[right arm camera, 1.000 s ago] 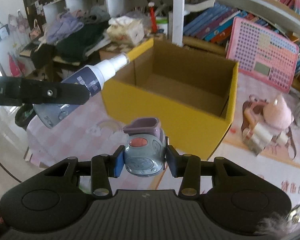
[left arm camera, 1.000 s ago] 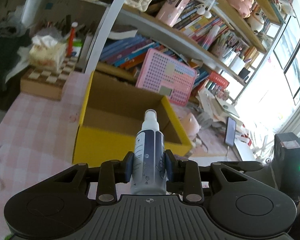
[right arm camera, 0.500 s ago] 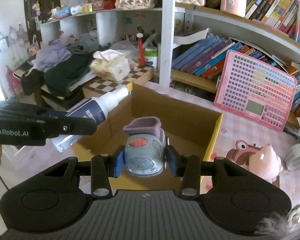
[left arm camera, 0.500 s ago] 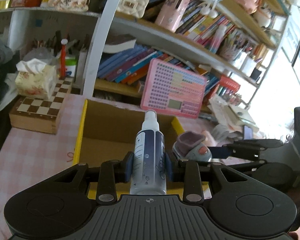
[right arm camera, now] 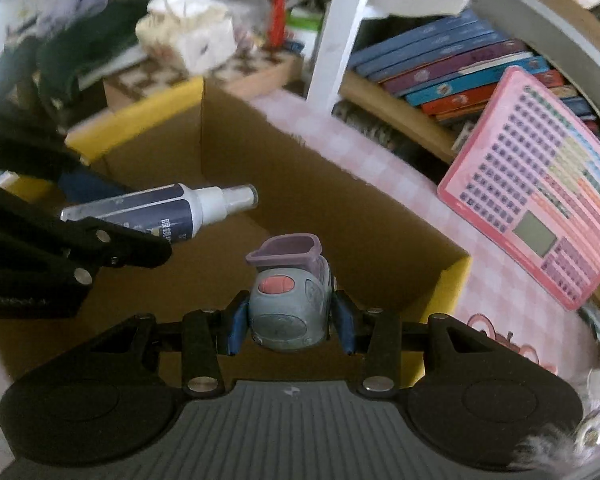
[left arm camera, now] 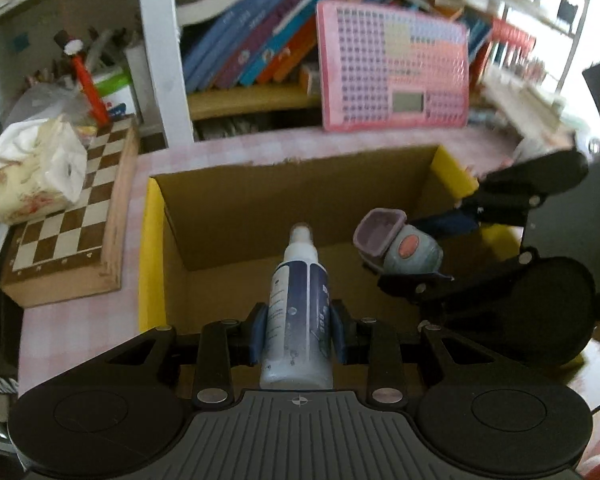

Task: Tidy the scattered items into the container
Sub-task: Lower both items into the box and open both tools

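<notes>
A yellow cardboard box (left arm camera: 152, 240), open at the top and brown inside, lies below both grippers; it also shows in the right wrist view (right arm camera: 456, 276). My left gripper (left arm camera: 298, 332) is shut on a dark blue and white spray bottle (left arm camera: 298, 312), held over the box with its nozzle pointing forward; the bottle also shows in the right wrist view (right arm camera: 160, 212). My right gripper (right arm camera: 290, 320) is shut on a small grey toy car with a purple top (right arm camera: 290, 300), also over the box, to the right of the bottle. The car also shows in the left wrist view (left arm camera: 400, 244).
A pink keypad toy (left arm camera: 392, 68) leans on the bookshelf behind the box. A chessboard box (left arm camera: 72, 216) with a tissue pack (left arm camera: 32, 168) stands left of it. A white shelf post (left arm camera: 164, 52) rises behind. The tablecloth (right arm camera: 500, 300) is pink checked.
Both grippers have moved forward and tilted down over the open box, so its inside now fills the view. Each keeps hold of its item.
</notes>
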The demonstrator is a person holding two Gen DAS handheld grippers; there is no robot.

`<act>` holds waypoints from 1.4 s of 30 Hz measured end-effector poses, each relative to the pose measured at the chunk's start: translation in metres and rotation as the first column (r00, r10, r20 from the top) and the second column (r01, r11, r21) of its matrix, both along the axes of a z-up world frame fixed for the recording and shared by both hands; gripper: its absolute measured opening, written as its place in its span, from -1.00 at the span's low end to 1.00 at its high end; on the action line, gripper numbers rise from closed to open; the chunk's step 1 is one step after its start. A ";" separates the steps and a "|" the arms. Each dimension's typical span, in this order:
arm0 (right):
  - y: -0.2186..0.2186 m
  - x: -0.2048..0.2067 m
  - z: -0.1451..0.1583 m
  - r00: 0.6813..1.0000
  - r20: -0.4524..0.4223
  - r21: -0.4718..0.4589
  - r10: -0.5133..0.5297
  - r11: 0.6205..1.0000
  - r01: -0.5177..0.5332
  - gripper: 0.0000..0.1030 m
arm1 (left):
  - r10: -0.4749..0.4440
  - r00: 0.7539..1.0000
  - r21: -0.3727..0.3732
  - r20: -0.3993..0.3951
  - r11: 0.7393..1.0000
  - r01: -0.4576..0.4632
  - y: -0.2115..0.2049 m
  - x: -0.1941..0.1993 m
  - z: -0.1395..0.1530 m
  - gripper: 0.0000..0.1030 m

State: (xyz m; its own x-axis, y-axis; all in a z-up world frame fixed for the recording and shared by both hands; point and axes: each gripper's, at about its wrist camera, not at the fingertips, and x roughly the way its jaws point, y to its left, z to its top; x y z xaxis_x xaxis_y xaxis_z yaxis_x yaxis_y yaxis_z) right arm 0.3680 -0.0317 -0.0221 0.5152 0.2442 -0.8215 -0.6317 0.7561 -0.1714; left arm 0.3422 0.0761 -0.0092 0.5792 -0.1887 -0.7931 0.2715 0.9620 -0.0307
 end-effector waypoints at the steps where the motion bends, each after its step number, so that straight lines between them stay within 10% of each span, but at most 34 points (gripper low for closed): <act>1: 0.002 0.003 -0.004 1.000 -0.010 -0.011 0.014 1.000 -0.014 -0.19 | -0.005 1.000 0.017 -0.010 1.000 0.006 -0.002 0.003 -0.003 -0.40; 13: 0.013 0.023 -0.016 0.997 -0.048 -0.040 0.059 0.997 -0.060 -0.14 | -0.022 0.998 0.083 -0.059 0.996 0.027 -0.009 0.023 -0.014 -0.37; 18: -0.007 0.017 -0.001 0.999 -0.048 0.075 0.009 0.997 -0.006 0.06 | -0.001 1.000 0.053 0.025 0.999 0.000 0.000 0.008 0.005 -0.03; 26: -0.061 -0.042 0.049 0.987 0.011 0.288 -0.157 0.946 0.148 0.17 | 0.093 0.973 0.009 0.212 0.995 -0.098 0.030 -0.047 0.044 -0.03; 30: -0.083 -0.060 0.044 0.964 -0.011 0.290 -0.265 0.922 0.257 -0.16 | 0.158 0.972 0.013 0.173 0.987 -0.163 0.041 -0.057 0.036 -0.11; 35: -0.091 -0.069 0.023 0.943 -0.102 0.276 -0.318 0.901 0.334 -0.64 | 0.240 0.965 0.018 0.107 0.970 -0.243 0.061 -0.068 0.014 -0.88; 42: -0.089 -0.081 0.022 0.932 -0.106 0.297 -0.346 0.884 0.362 -0.69 | 0.231 0.971 -0.024 0.064 0.973 -0.230 0.068 -0.094 0.005 -0.85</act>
State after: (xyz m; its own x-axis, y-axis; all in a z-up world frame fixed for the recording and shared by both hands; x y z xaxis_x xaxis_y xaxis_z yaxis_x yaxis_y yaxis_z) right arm 0.2869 -0.1203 -0.0005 0.5760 0.2968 -0.7616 -0.3137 0.9407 0.1293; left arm 0.2479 0.1440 -0.0039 0.6593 -0.0564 -0.7498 0.0445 0.9984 -0.0359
